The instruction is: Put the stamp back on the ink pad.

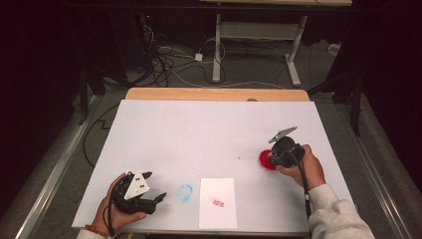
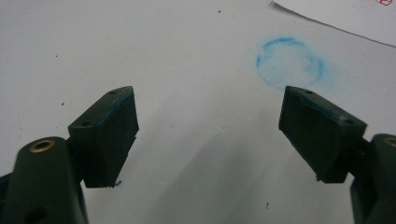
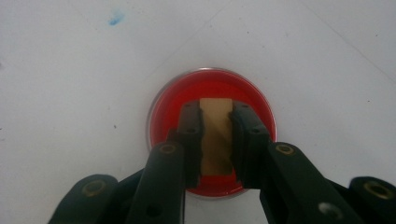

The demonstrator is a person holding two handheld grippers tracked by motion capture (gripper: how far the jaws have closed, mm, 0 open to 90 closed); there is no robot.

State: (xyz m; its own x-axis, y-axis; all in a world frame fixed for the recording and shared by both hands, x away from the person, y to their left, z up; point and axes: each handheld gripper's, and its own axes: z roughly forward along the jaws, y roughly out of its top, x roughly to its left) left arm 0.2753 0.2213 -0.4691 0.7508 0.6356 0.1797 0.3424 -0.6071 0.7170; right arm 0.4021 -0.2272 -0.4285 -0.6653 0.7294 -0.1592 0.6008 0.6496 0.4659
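My right gripper (image 3: 215, 135) clamps a tan wooden block (image 3: 215, 137) over the red ink pad (image 3: 211, 91) near the bench's right edge, while my left gripper (image 2: 208, 133) gapes wide beside a blue ring stain (image 2: 289, 63) near the front edge.

A lab: dark curtains (image 1: 45, 64), floor cables (image 1: 169, 62), white-topped test table (image 1: 209, 124).

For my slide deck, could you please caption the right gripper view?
Right gripper shut on a tan wooden stamp, pressing it into a round red ink pad on the white table.

Red ink pad (image 3: 211, 93); tan wooden stamp (image 3: 216, 135); blue ring smudge (image 2: 289, 62).
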